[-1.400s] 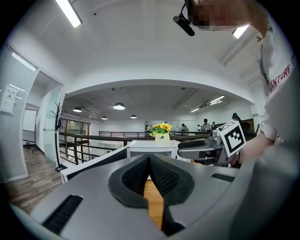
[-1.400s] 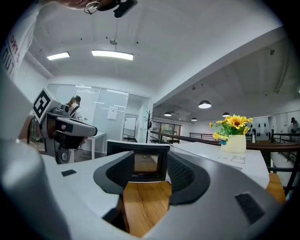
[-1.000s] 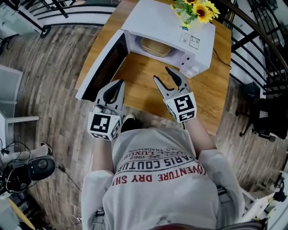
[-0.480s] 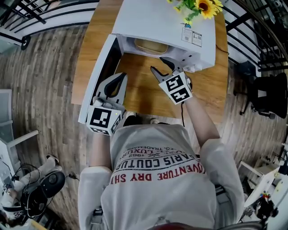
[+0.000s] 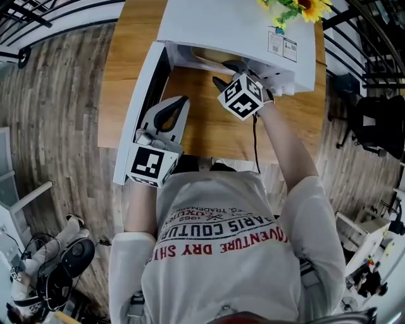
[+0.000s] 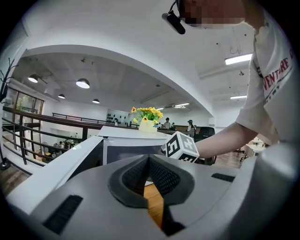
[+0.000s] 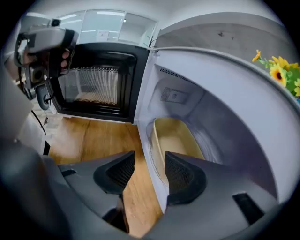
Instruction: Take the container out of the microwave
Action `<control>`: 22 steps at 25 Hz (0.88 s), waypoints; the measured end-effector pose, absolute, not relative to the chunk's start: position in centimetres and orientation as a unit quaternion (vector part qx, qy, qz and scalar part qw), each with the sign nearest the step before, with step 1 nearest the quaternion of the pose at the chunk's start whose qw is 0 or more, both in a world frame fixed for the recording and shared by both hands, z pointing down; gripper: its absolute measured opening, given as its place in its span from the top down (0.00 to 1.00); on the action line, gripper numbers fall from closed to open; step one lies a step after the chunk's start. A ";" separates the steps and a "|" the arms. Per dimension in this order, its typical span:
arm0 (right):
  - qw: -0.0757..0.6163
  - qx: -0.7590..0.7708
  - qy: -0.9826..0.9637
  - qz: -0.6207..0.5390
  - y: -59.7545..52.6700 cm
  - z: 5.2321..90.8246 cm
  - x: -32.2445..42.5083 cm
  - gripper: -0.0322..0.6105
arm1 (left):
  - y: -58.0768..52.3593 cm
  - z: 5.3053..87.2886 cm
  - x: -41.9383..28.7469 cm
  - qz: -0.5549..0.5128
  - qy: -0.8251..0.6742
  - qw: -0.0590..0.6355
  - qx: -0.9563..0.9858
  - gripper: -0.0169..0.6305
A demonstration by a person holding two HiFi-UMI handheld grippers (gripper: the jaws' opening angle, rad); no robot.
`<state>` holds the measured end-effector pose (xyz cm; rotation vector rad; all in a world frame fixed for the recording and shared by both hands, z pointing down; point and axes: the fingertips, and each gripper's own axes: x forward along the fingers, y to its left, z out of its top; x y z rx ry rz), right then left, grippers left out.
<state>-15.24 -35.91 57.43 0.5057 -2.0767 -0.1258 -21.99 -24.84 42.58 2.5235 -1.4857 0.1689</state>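
Observation:
A white microwave (image 5: pixel 228 25) stands on the wooden table (image 5: pixel 202 126) with its door (image 5: pixel 142 95) swung open to the left. Inside lies a shallow beige container (image 7: pixel 176 140), and only its near edge (image 5: pixel 209 59) shows in the head view. My right gripper (image 5: pixel 226 71) is open at the mouth of the oven. In the right gripper view its jaws (image 7: pixel 149 171) straddle the oven's lower front edge, just short of the container's rim, holding nothing. My left gripper (image 5: pixel 180 101) hangs shut and empty over the table beside the door, also seen as (image 6: pixel 149 159).
A vase of yellow flowers (image 5: pixel 297 9) sits on top of the microwave at its right. The open door (image 7: pixel 98 84) walls off the left side. Bare table lies in front of the oven. Railings (image 5: pixel 38 12) and a dark chair (image 5: pixel 380 120) stand beyond the table.
My right gripper has moved forward from over the table to the microwave's opening. The left gripper has crept slightly forward along the door and stays shut.

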 end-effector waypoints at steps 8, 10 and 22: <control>0.549 0.180 -0.810 -0.099 -37.9 60.1 -16.4 0.66 | -24.8 43.2 -21.1 0.071 -0.481 0.105 0.867 0.95; 0.560 0.174 -0.802 -0.112 -38.2 60.4 -16.8 0.69 | -24.8 43.2 -21.1 0.069 -0.480 0.108 0.868 0.95; 0.575 0.155 -0.789 -0.151 -38.2 60.5 -15.9 0.88 | -24.9 43.3 -21.6 0.065 -0.488 0.124 0.861 0.95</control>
